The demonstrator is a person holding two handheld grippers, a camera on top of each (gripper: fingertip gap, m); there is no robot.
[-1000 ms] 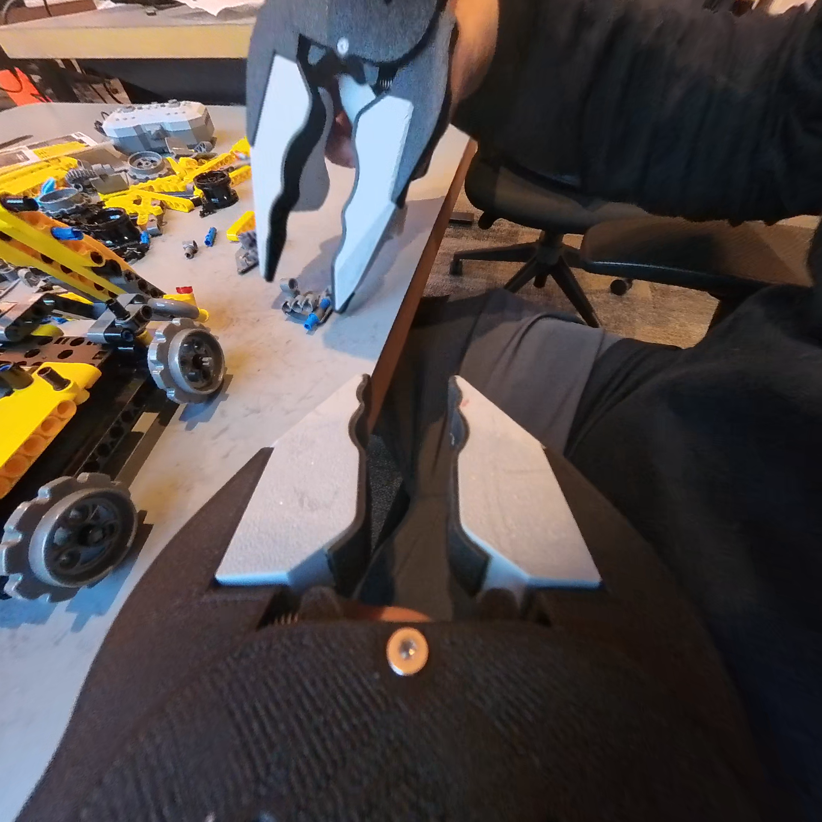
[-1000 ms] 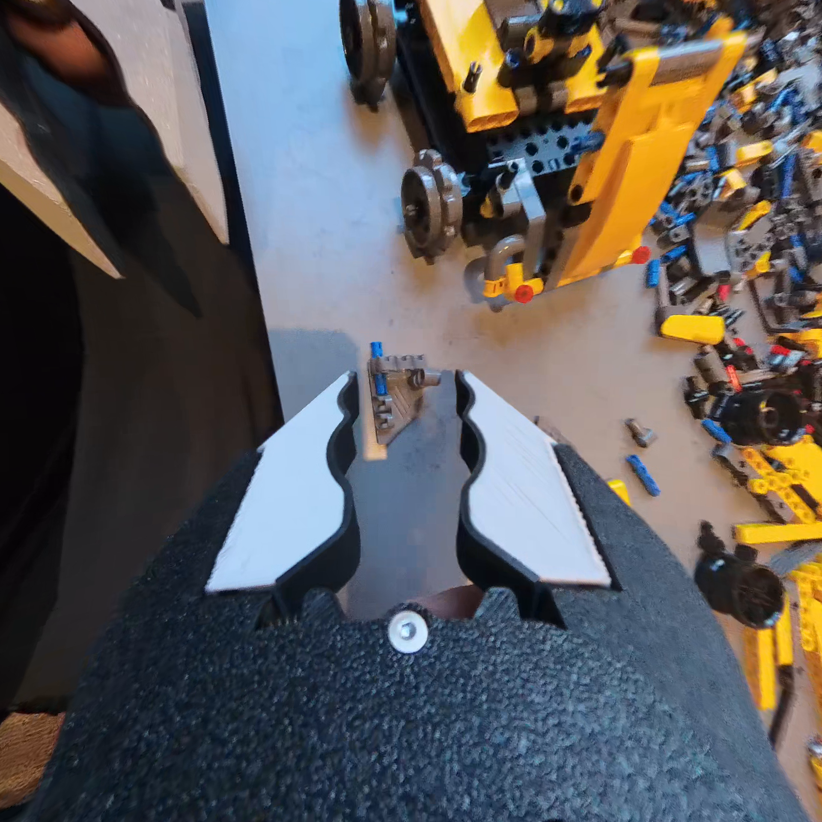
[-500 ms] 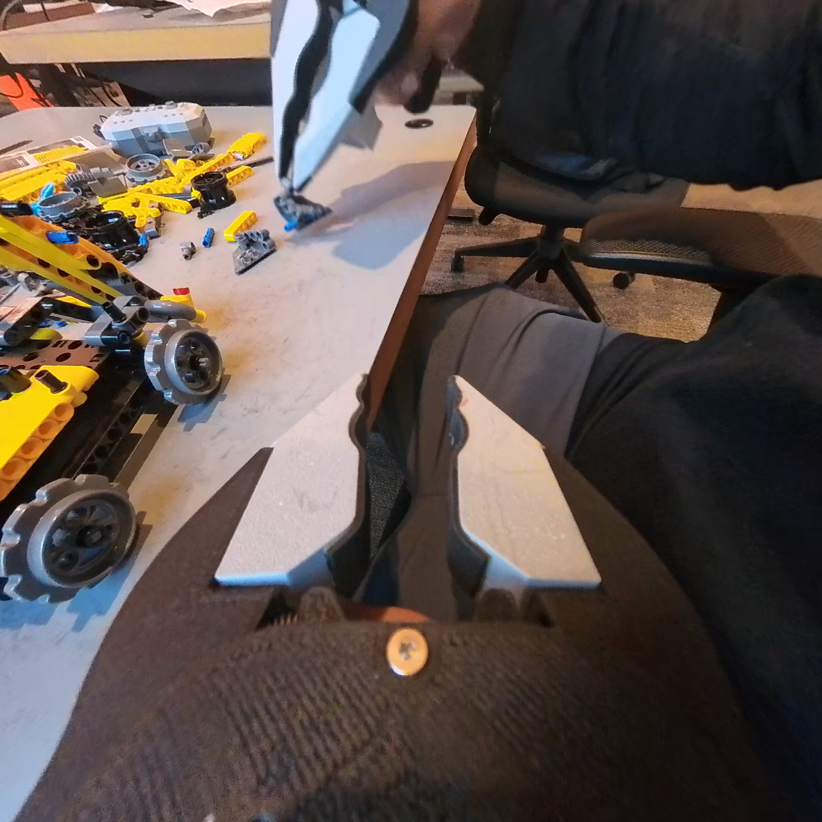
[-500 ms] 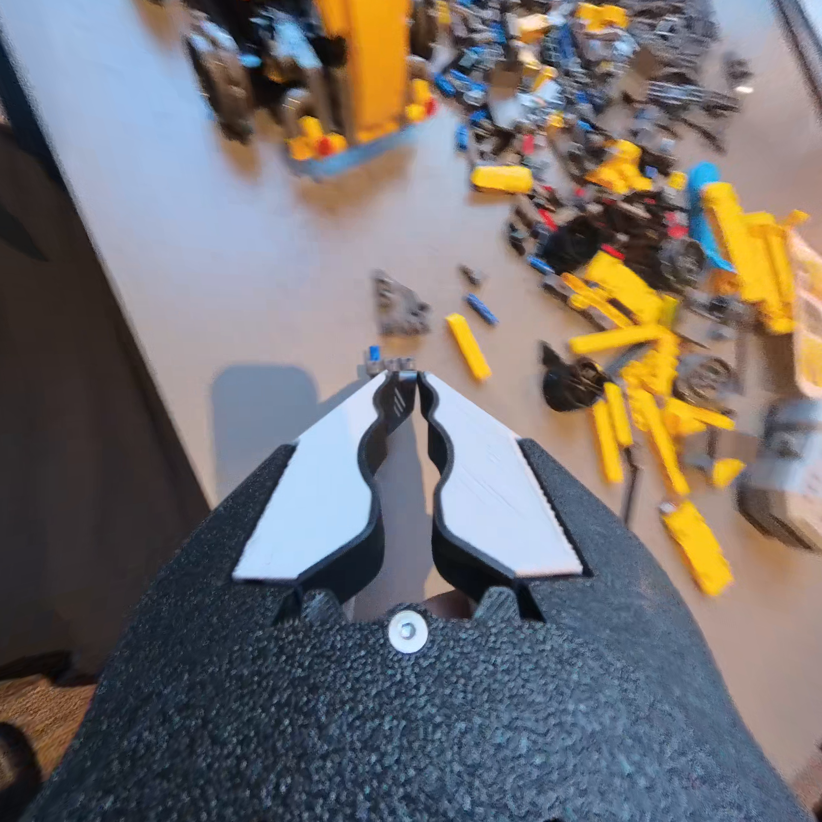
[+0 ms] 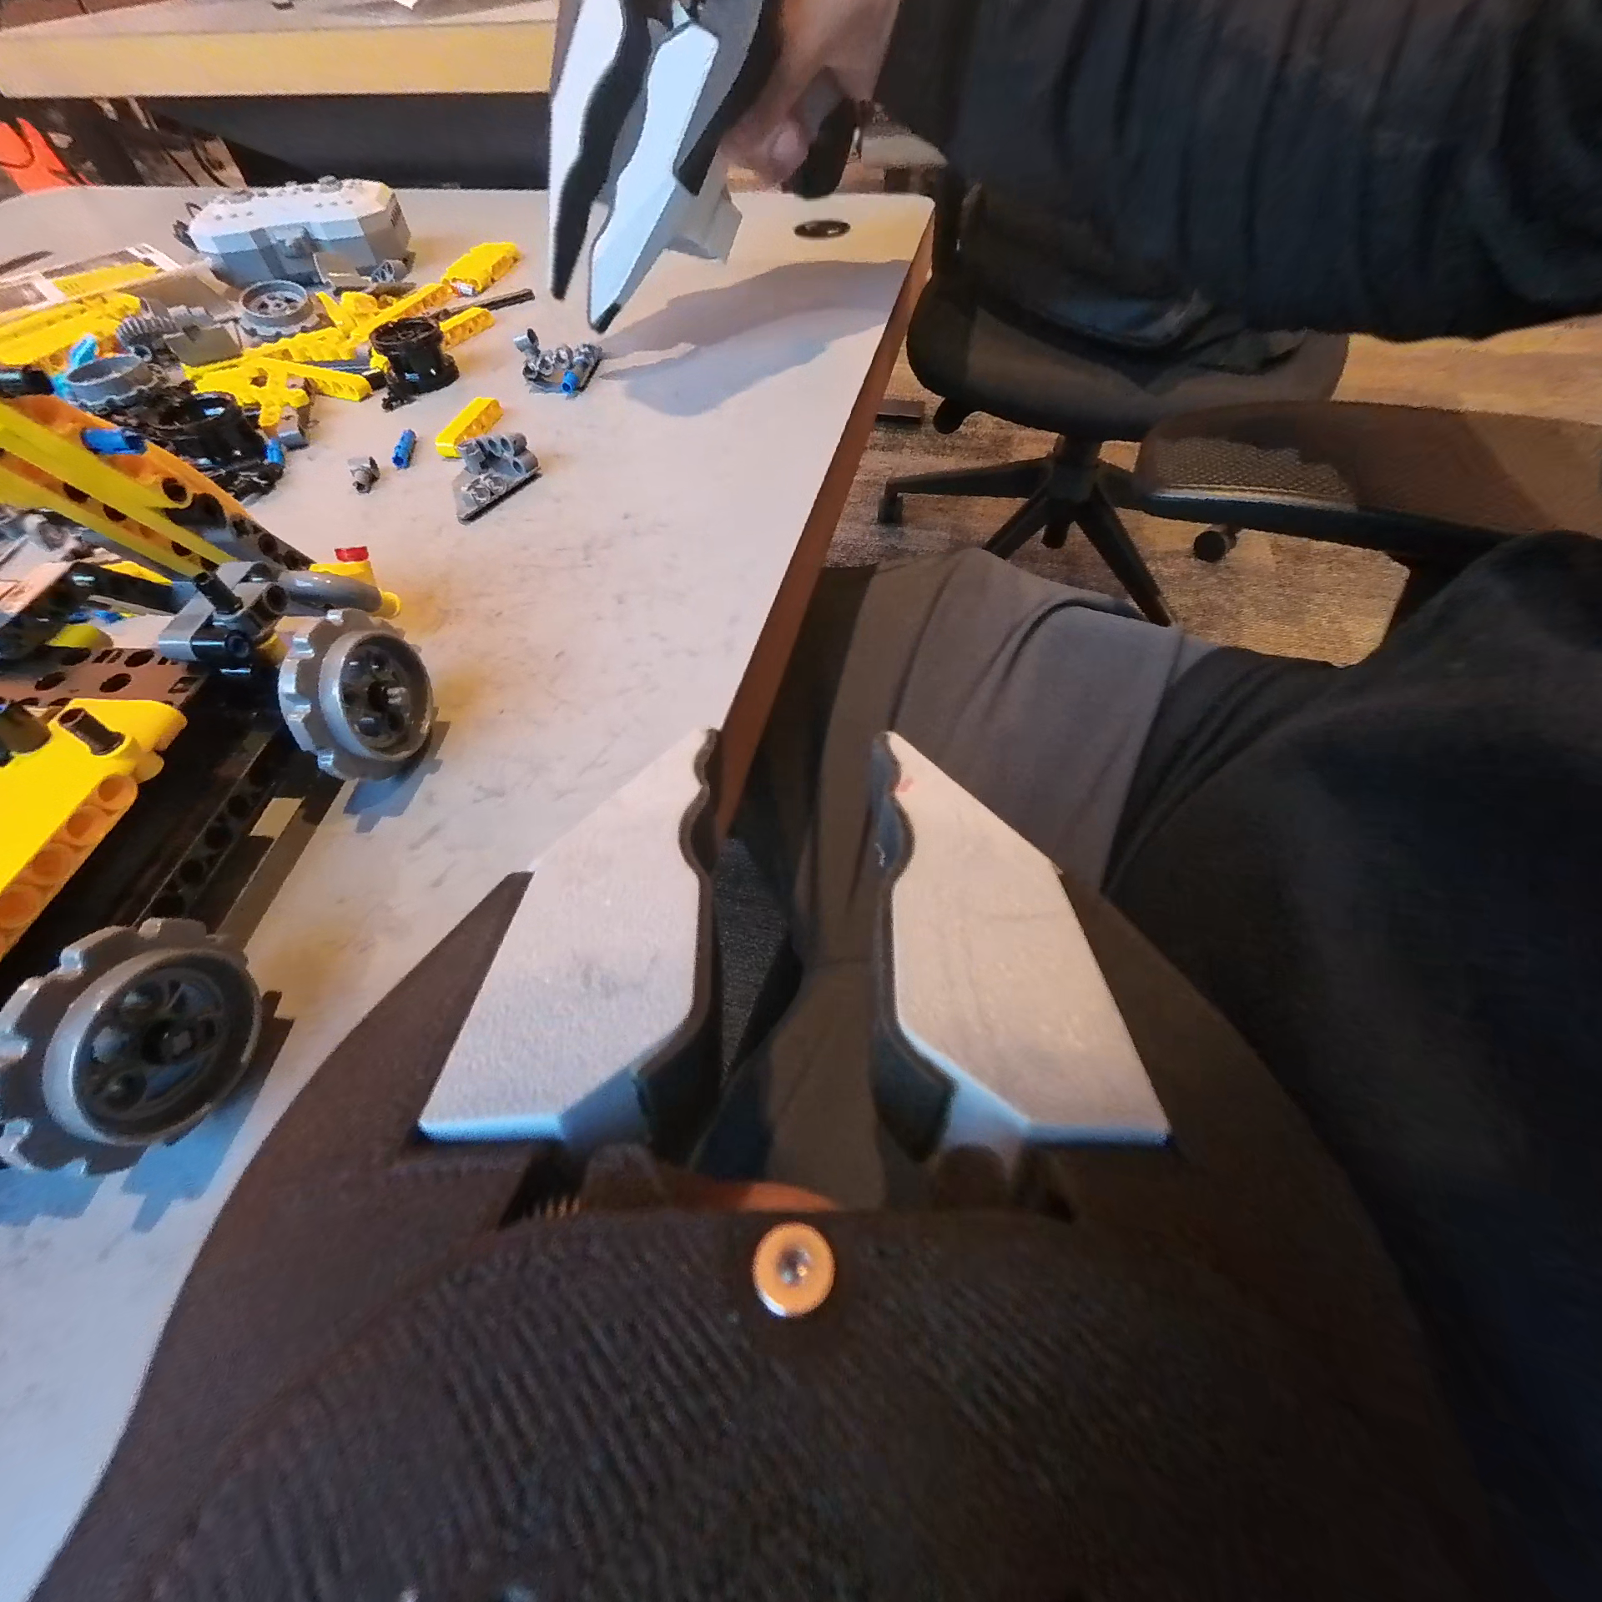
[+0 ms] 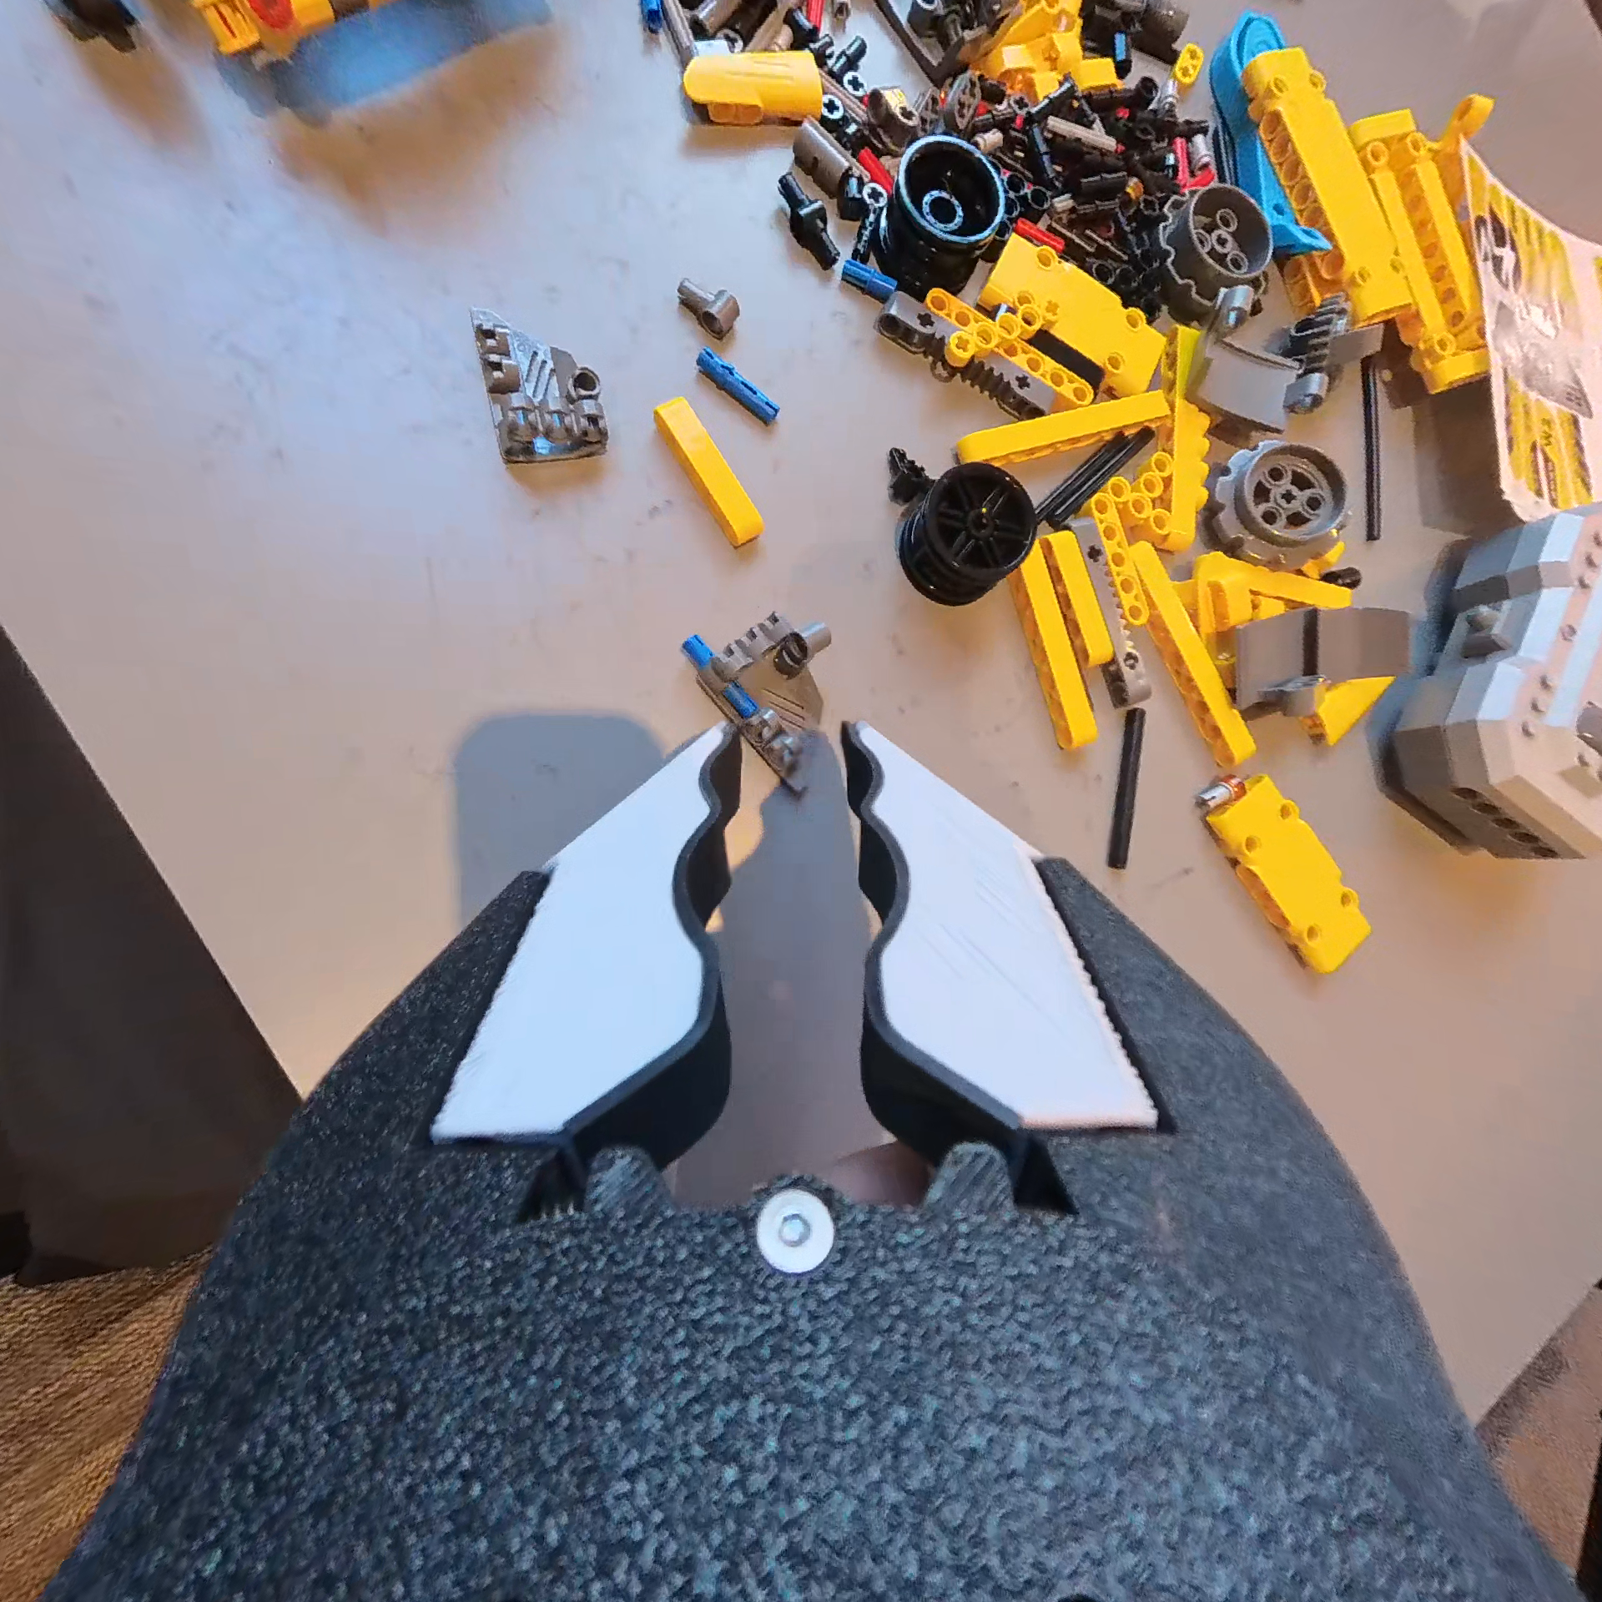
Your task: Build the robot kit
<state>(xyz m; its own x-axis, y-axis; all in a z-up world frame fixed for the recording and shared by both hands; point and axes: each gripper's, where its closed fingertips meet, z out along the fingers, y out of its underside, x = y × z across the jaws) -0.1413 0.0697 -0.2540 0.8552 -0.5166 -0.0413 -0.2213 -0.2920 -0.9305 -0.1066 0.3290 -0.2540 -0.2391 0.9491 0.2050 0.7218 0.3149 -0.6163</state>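
Grey panel piece [image 6: 763,693] flat, long axis diagonal, before parted right tool [image 6: 789,737]

The right gripper [image 6: 789,737] hangs just above the grey table [image 6: 260,433], jaws parted and empty. Right at its tips lies a small grey panel piece [image 6: 767,685] with blue pins, flat on the table near the front edge. A second grey panel piece [image 6: 542,390] lies farther in. The left gripper [image 5: 793,763] hovers over the table's front edge, jaws parted, empty.
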